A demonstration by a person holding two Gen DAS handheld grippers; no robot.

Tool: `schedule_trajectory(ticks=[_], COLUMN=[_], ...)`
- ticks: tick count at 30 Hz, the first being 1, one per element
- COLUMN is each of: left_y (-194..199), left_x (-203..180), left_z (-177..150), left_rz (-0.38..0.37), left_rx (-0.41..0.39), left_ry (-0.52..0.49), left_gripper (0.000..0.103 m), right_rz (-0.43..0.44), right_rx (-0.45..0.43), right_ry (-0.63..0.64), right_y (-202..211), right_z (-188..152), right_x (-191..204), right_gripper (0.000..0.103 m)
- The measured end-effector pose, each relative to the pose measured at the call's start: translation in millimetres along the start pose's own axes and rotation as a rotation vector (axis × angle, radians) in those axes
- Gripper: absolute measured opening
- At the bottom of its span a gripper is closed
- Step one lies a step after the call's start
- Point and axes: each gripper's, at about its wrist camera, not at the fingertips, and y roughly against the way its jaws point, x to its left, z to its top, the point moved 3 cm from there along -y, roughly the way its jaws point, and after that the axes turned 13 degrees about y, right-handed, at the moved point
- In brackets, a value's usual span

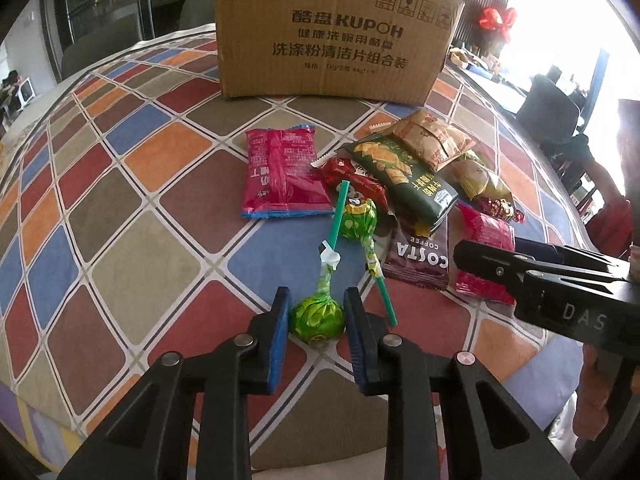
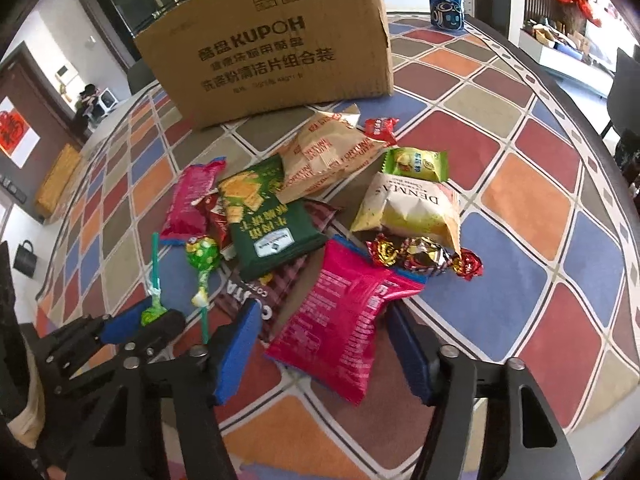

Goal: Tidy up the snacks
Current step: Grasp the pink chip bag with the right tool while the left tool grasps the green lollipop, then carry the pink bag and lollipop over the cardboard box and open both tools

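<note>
**Two grips in a snack pile: lollipop head and pink packet**

The green-wrapped lollipop (image 1: 318,317), at lower centre of the left wrist view, lies on the tablecloth with its round head between the blue pads of the left gripper (image 1: 317,322), which are clamped on it; its green stick (image 1: 335,222) runs up-frame toward the pile. Judged from its look, it is light and hard under crinkly film, so the head gives the pads a firm seat, whereas the thin stick would likely pivot or slip. A second lollipop (image 1: 357,220) lies just beside it, its stick crossing toward the lower right.

In the right wrist view, the pink snack packet (image 2: 344,320) lies at lower centre between the fingers of the right gripper (image 2: 320,350). The jaws stand apart (whether the pads already press the packet's sides cannot be told). The packet looks light, air-puffed and slippery, with contents probably brittle; a hold across its flat body or sealed edge seems safer than a hard squeeze.

Farther up-frame lie a dark green cracker bag (image 2: 266,216), a Costa coffee sachet (image 1: 420,258), foil-wrapped sweets (image 2: 424,258) and a pale Denmas bag (image 2: 412,208). A cardboard box (image 2: 272,44) fills the upper centre, with a Pepsi can (image 2: 446,0) at upper right on the chequered tablecloth (image 2: 540,208).
</note>
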Motion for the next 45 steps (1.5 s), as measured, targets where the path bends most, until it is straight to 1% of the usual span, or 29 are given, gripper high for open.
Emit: schedule_trajectory(ticks=[1,2,4,7,9,11,15,24,31,38,42,45], left_y=[0,0,1,5,9,13,21,42,64,83,86,85], left_x=[0,0,0,-1,-3,-4,-6,-13,-19,-24,-26,-28], left_z=[0,0,1,2,2,2,2,4,17,42,58,69], left_rz=[0.001,0.002,0.003,0.008,0.012,0.014,0.018,0.013,0.020,0.026,0.024,0.026], left_rx=[0.000,-0.001,-0.004,-0.019,-0.030,-0.043,-0.068,-0.123,-0.205,-0.307,-0.329,-0.341], left_ry=[0.001,0.002,0.005,0.001,-0.003,-0.004,-0.001,-0.002,-0.010,-0.017,-0.020,-0.027], left_gripper=[0.027,0.027,0.027,0.027,0.027,0.027,0.027,0.027,0.027,0.027,0.027,0.027], right_rz=[-0.005,-0.009,-0.016,-0.009,-0.002,0.010,0.027,0.037,0.046,0.027,0.016,0.017], right_rx=[-0.004,-0.004,-0.007,-0.012,-0.019,-0.024,-0.036,-0.118,-0.172,-0.279,-0.326,-0.341], right_ry=[0.000,0.001,0.008,0.014,0.017,0.022,0.029,0.064,0.093,0.155,0.186,0.213], right_y=[0,0,0,0,2,5,9,36,52,72,80,83], right_z=[0,0,0,0,-1,-2,-5,-6,1,23,40,53], right_x=[0,-1,-2,-2,-2,0,2,11,15,22,24,25], right_gripper=[0.059,0.054,0.047,0.044,0.039,0.038,0.033,0.032,0.032,0.032,0.032,0.032])
